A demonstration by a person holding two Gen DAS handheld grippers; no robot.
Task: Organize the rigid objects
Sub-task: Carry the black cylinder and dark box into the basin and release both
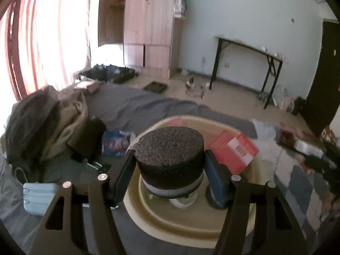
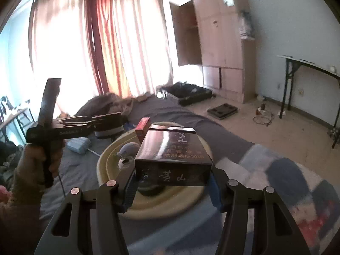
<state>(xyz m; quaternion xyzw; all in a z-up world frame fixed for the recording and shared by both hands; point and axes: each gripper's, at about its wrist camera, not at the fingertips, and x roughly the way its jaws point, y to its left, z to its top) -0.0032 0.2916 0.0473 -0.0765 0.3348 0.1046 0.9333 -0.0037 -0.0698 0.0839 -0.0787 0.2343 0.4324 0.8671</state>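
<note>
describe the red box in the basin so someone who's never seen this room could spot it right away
Find the round cream basin on the grey bedding. The red box leans against its far right rim, beyond the black foam-topped cylinder held by the left gripper. It is the only bright red, flat-sided thing there, with a pale label.

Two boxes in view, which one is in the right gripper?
The dark brown box with gold characters, clamped in the right gripper. The red box stands behind it in the cream basin.
</note>
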